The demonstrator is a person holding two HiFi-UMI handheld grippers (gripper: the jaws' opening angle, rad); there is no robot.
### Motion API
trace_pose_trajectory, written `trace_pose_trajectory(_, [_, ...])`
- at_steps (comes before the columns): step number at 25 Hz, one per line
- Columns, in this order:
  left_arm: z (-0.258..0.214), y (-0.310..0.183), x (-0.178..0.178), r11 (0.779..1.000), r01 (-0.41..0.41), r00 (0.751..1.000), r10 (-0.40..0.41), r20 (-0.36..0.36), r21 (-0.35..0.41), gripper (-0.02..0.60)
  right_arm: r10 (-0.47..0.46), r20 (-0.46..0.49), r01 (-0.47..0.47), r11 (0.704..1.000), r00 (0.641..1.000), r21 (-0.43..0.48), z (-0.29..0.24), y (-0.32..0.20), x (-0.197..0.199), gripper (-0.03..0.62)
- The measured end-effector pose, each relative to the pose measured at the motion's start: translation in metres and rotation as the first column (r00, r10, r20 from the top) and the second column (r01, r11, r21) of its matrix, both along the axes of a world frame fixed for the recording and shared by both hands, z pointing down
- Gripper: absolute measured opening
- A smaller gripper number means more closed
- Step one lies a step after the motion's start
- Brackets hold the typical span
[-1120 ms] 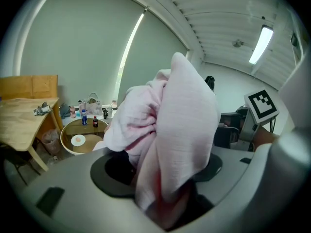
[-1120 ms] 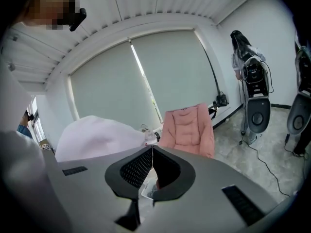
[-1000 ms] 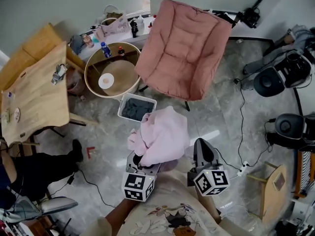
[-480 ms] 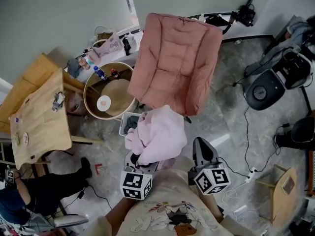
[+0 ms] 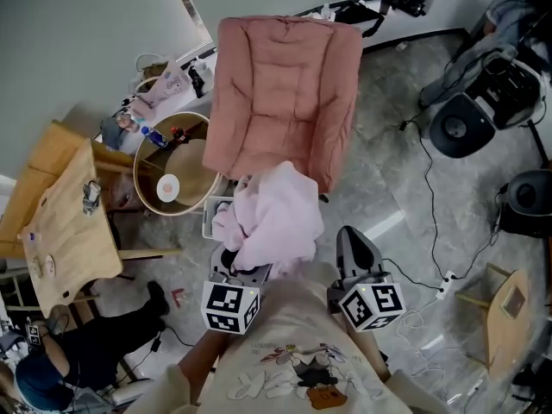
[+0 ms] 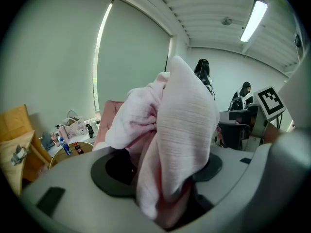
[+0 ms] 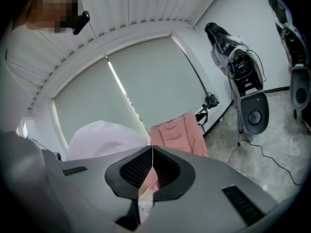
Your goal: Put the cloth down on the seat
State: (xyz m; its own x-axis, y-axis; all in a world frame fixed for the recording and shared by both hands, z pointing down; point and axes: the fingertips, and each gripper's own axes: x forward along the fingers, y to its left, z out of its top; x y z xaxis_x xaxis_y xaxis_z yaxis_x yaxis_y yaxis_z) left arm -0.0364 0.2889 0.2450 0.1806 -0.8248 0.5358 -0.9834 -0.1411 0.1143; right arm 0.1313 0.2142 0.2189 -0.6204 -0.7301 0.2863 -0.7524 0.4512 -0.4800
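A crumpled pale pink cloth (image 5: pixel 274 218) bulges up out of my left gripper (image 5: pixel 242 267), which is shut on it. In the left gripper view the cloth (image 6: pixel 180 130) fills the space between the jaws and hides the fingertips. The seat is a padded pink chair (image 5: pixel 280 93) straight ahead. The cloth's far end overlaps the chair's front edge in the head view. My right gripper (image 5: pixel 352 247) is beside the cloth on its right, shut, with its tips touching and nothing held (image 7: pixel 152 148). The pink chair (image 7: pixel 177 132) shows beyond it.
A round wooden tub-like table (image 5: pixel 177 175) with bottles stands left of the chair, a grey bin (image 5: pixel 210 222) by its foot. A wooden table (image 5: pixel 60 222) is further left. Black machines (image 5: pixel 461 128) and cables (image 5: pixel 423 188) lie on the floor at right. A seated person's legs (image 5: pixel 95 343) are lower left.
Both grippers and the cloth have come closer to the pink chair. The cloth was short of its front edge and now overlaps it. Neither grip has changed.
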Motion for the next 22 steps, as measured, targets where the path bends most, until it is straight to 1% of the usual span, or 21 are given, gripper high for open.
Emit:
trace_pose_trajectory(3, [0.003,-0.016,0.005,0.999,-0.034,0.999,0.035,0.016,-0.006,0.301,0.053,0.004,-0.053,0.999,0.999,-0.01,0.004,-0.015,0.007,0.023])
trace_pose_trajectory(8, [0.014,-0.04,0.011,0.996,-0.074,0.997,0.074,0.0,-0.041,0.301,0.049,-0.006,-0.049,0.999,0.999,-0.004,0.004,-0.03,0.0,0.023])
trace_pose_trajectory(12, [0.024,-0.066,0.004,0.994,-0.099,0.995,0.098,-0.025,-0.054,0.301,0.073,-0.019,-0.073,0.997,0.997,-0.006,0.01,-0.048,-0.011,0.023])
trace_pose_trajectory(15, [0.034,-0.09,-0.007,0.99,-0.12,0.992,0.116,-0.05,-0.07,0.301,0.057,-0.048,-0.057,0.998,0.997,-0.005,0.014,-0.066,-0.029,0.023])
trace_pose_trajectory(18, [0.041,-0.125,-0.028,0.987,-0.136,0.989,0.131,-0.064,-0.081,0.301,0.042,-0.092,-0.042,0.999,0.995,0.002,0.019,-0.095,-0.053,0.023])
trace_pose_trajectory(22, [0.049,-0.178,-0.059,0.981,-0.165,0.984,0.157,-0.083,-0.099,0.301,0.079,-0.126,-0.081,0.997,0.989,-0.007,0.025,-0.138,-0.083,0.023])
